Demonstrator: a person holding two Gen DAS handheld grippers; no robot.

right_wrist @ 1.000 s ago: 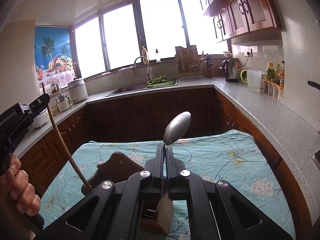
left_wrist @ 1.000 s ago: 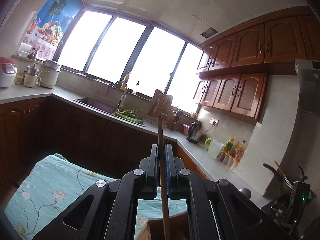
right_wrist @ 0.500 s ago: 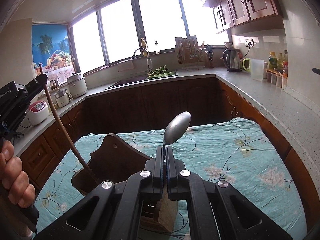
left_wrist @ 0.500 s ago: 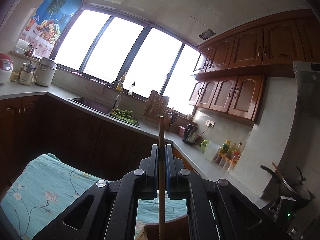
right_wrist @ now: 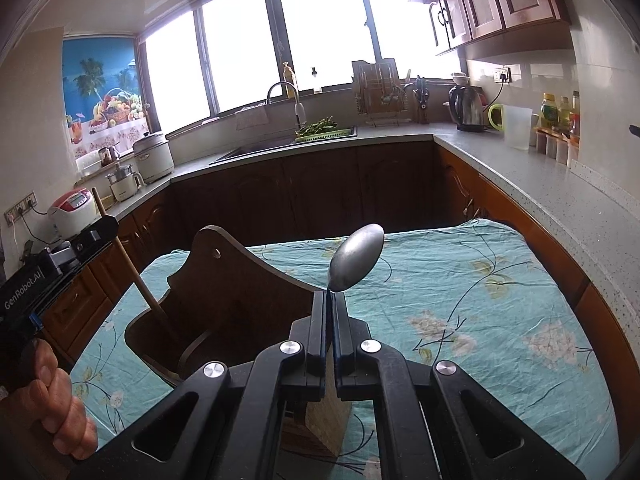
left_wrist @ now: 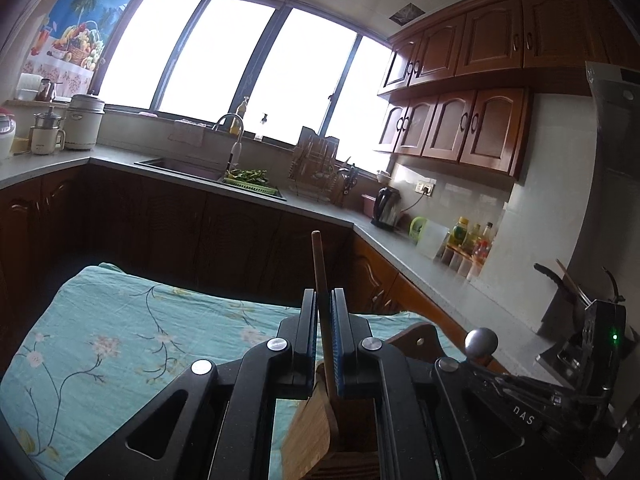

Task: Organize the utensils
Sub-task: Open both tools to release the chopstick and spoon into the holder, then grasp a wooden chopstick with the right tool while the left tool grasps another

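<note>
Left gripper (left_wrist: 323,312) fingers clamp wooden stick (left_wrist: 320,268), long axis steep, lower end inside holder (right_wrist: 224,292). Right gripper (right_wrist: 329,312) fingers pinch spoon (right_wrist: 356,258), bowl up, directly above holder.

Wooden utensil (left_wrist: 322,280): slim handle, lower end inside dark wooden holder (right_wrist: 224,292). Metal spoon (right_wrist: 356,258): bowl uppermost, above holder's right side.

A floral teal cloth (right_wrist: 460,280) covers the near surface. On the grey counter (right_wrist: 560,184) behind — a kettle (right_wrist: 464,108), a white rice cooker (right_wrist: 154,156), sauce bottles (left_wrist: 472,240) and a dish rack (left_wrist: 316,168).
</note>
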